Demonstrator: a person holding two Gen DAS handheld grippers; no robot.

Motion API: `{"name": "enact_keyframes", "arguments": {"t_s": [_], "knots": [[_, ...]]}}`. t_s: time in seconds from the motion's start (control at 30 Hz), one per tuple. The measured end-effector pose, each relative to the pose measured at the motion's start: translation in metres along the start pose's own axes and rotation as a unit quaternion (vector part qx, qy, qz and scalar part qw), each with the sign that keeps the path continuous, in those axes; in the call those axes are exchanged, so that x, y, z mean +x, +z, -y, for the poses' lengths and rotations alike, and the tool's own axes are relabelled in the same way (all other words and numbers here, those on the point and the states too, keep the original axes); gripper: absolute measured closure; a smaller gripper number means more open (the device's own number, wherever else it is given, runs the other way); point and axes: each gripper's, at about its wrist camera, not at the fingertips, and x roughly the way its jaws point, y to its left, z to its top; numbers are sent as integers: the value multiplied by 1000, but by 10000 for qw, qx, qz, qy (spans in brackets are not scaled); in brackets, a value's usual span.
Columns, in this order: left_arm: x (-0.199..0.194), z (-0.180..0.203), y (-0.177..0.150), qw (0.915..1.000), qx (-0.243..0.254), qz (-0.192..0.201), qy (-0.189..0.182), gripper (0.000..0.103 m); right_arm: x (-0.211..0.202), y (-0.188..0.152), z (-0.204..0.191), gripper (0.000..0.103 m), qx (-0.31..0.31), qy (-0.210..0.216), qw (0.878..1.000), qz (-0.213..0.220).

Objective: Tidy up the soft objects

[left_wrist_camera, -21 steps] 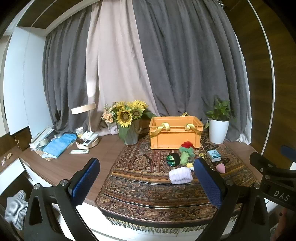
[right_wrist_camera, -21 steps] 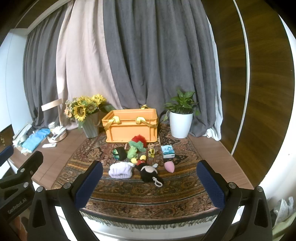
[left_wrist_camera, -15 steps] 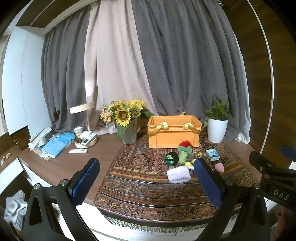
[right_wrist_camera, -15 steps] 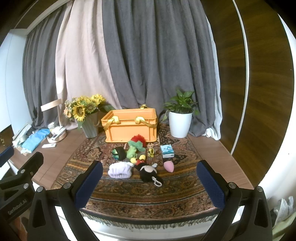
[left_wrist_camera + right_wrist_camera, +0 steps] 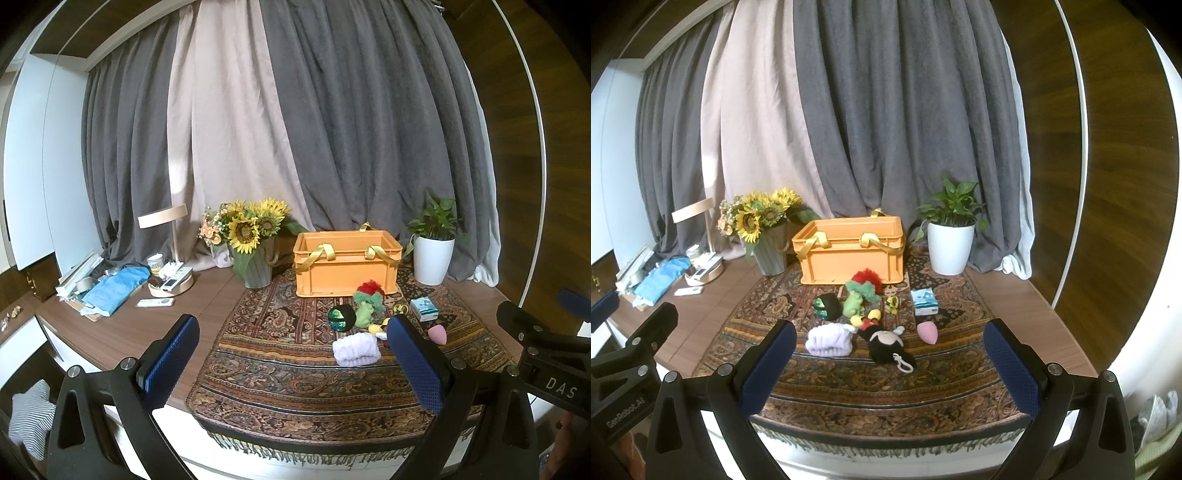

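A: Tool status?
B: Left tool (image 5: pixel 291 354) spread wide, nothing between pads. Right tool (image 5: pixel 890 360) same (both short of the tabletop (image 5: pixel 122 328) edge).
A: Soft stuff?
B: All on the rug (image 5: pixel 849 384), in front of the orange crate (image 5: pixel 851 254). Purple cloth (image 5: pixel 829 339) nearest, black plush (image 5: pixel 886 345) just beside it. Green plush (image 5: pixel 855 301), red one (image 5: pixel 866 277) close to crate. Pink sponge (image 5: pixel 928 331) off to the right.
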Motion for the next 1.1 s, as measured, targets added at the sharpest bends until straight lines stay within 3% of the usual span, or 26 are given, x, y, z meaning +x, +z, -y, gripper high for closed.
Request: {"name": "enact_keyframes", "arguments": {"t_s": [1.1], "knots": [[2, 7, 3, 10000, 7, 20, 6, 0, 1, 2, 5, 1, 25, 5, 10000, 8]]}}
